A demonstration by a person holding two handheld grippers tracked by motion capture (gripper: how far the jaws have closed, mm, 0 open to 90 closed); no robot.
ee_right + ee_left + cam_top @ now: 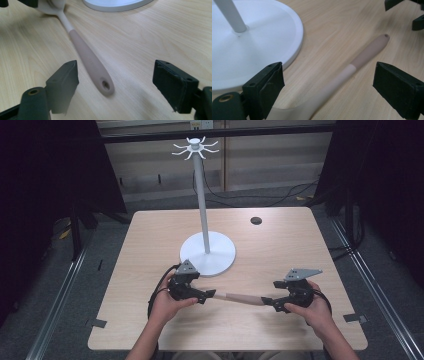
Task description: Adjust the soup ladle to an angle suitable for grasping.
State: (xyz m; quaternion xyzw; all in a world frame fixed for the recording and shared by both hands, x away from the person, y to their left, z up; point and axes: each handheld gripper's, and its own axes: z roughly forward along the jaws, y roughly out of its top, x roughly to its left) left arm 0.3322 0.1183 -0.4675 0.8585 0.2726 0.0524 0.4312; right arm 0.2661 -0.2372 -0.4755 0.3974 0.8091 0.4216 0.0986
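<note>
A long-handled spoon [239,297] lies flat on the wooden surface [280,245], stretched between the two hands near the person's edge. Its long axis runs nearly across that edge, tilted slightly so the handle end sits a little closer to the person. The pale bowl end lies at the left hand-held gripper [209,295], and in the left gripper view the cream bowl [287,110] passes just beside the left pad [270,93], which seems to touch its edge, while the other pad stands well clear; that gripper's jaws are spread wide and clamp nothing. The beige handle [90,61] points toward the right hand-held gripper [267,301]. In the right gripper view the rounded handle tip with its hanging hole [106,85] lies on the surface between the two pads, nearer the left one, touched by neither; these jaws are wide apart and hold nothing. Just behind the spoon's bowl end stands a white stand [205,205] whose round base [220,260] rests on the surface, near the left hand-held gripper but apart from the spoon.
</note>
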